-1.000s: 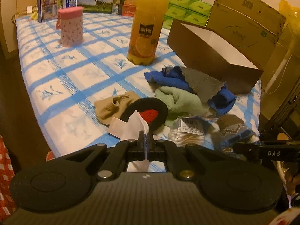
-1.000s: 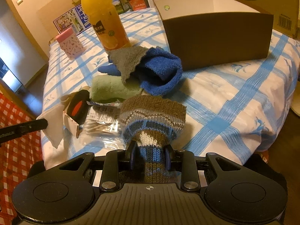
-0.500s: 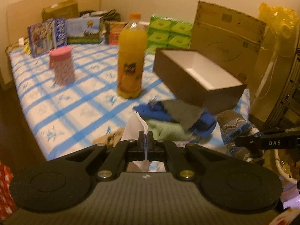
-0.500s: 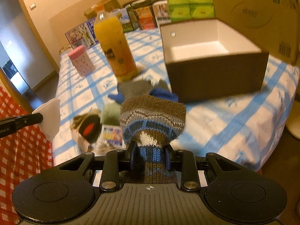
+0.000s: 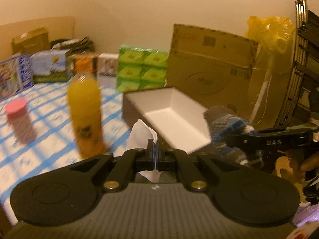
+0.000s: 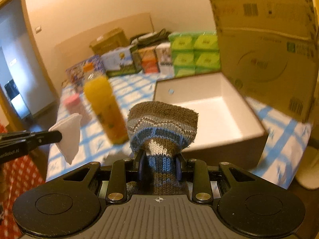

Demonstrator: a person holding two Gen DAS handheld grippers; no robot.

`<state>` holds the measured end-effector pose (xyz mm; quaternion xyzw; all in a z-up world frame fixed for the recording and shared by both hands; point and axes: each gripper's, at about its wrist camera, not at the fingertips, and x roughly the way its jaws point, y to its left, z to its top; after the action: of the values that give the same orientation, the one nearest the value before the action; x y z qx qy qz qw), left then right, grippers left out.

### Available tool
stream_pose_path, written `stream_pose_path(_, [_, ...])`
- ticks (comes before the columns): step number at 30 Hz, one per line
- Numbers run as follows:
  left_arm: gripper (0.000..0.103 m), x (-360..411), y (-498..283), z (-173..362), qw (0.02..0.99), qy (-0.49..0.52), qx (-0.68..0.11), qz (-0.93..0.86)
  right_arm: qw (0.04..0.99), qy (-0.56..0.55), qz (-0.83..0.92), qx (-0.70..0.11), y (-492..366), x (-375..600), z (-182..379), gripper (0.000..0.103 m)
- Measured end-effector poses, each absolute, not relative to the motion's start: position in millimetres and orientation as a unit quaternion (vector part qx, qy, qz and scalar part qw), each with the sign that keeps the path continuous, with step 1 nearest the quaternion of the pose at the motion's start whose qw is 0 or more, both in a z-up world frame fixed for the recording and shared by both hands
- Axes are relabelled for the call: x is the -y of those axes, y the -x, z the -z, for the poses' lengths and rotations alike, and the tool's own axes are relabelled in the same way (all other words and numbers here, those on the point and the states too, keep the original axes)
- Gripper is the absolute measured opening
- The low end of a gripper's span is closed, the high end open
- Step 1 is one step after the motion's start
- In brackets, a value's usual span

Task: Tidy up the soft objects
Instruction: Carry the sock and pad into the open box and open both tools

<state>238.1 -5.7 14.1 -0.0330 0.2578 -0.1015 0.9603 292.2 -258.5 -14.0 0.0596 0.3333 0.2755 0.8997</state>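
Grippers clamped, left gripper (image 5: 155, 151) on white cloth (image 5: 142, 134), right gripper (image 6: 159, 164) on knit sock (image 6: 162, 122); transport step, next release into open box (image 6: 211, 107) at frame centre.

A plain cream wall (image 6: 123, 4) under warm light, with a doorway (image 6: 14, 63) at left.

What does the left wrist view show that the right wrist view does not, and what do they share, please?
Only the left wrist view shows the yellow plastic bag and a dark metal rack at the right edge. Only the right wrist view shows the open doorway and red checked cloth. Both show the white-lined box, orange juice bottle, white cloth in the left tool, and knitted sock in the right tool.
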Motion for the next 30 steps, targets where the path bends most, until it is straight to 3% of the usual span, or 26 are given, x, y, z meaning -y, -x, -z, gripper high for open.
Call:
stream_pose_path(10, [0.002,69,-350,-15,0.957,0.015,-0.256,0.136,0.913,-0.048,-0.254,-0.315,-388,268,7,0.030])
stream_pose_path(24, [0.002,107,-446,50,0.936,0.004,-0.325,0.136,0.909,-0.031,-0.244,-0.338,-485,277,58,0.030])
stream_pose_path(25, [0.004,107,-449,54,0.934,0.004,-0.330,0.139,0.908,-0.029,-0.244,-0.340,-487,277,61,0.033])
stream_pose_path(28, [0.018,108,-457,65,0.931,-0.007,-0.341,0.127,0.905,-0.024,-0.238,-0.351,-493,275,72,0.060])
stream_pose_path(30, [0.021,108,-459,70,0.929,-0.014,-0.348,0.125,0.907,-0.024,-0.230,-0.351,-493,277,78,0.063])
